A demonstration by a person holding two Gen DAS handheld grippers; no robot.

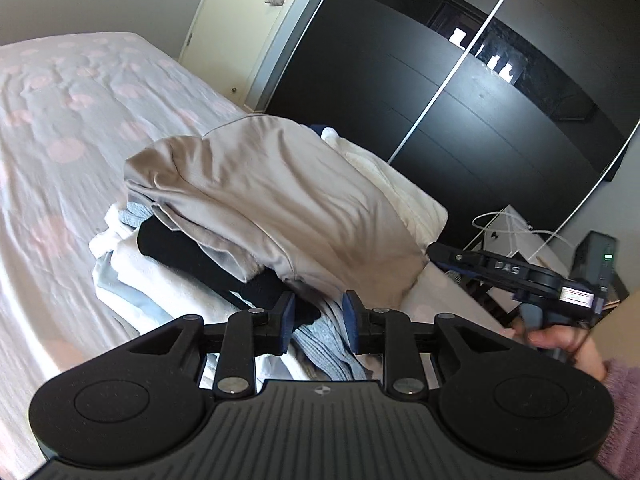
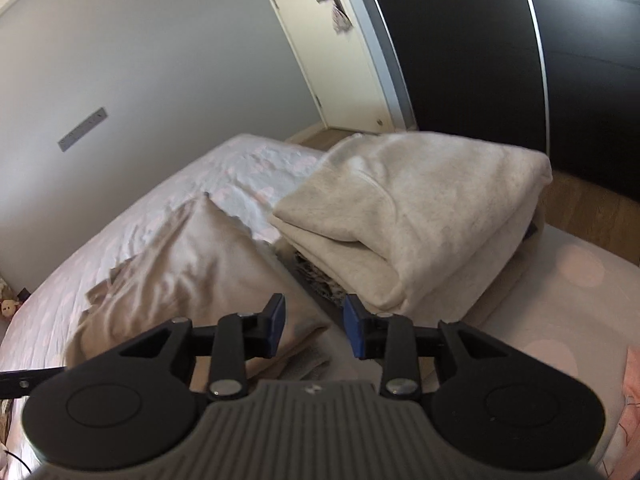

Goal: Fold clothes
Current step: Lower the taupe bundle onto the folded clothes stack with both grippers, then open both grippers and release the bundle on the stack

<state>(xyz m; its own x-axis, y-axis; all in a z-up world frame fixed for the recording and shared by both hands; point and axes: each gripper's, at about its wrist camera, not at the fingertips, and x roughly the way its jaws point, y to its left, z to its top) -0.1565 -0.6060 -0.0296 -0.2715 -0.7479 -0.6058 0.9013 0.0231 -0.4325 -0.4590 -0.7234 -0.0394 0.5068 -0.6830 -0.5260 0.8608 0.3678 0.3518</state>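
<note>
- Left gripper (image 1: 319, 322) hovers low over the near edge of the clothes pile (image 1: 192, 264), jaws parted a modest way, blue pads clear of the fabric, nothing pinched between them
- Right under that gap lies a grey ribbed knit (image 1: 324, 344), with a black garment (image 1: 180, 246) tucked into the stack just to its left
- On top of the heap, a beige garment (image 1: 280, 200) is draped across, folded over at its left end, covering most of the pile
- White and pale blue pieces (image 1: 132, 292) poke out from the bottom of the stack on the left side
- The whole pile sits on the bed (image 1: 60, 140), pale sheet with pink dots, near its right-hand edge
- Right gripper (image 2: 313, 326) is over the bed too, jaws apart by a moderate gap, empty, no cloth caught between the pads
- From the right wrist view, a cream fleece garment (image 2: 420, 208) sits folded on top of a stack just ahead and to the right of the fingers
- To its left a tan garment (image 2: 192, 264) lies spread and wrinkled on the sheet, its near corner running under the left finger
- In the left wrist view a hand (image 1: 568, 340) with a fuzzy pink sleeve (image 1: 624, 408) grips the right gripper's handle at the right edge
- Behind it all, a dark wardrobe (image 1: 460, 92) and a cream door (image 2: 332, 52)
</note>
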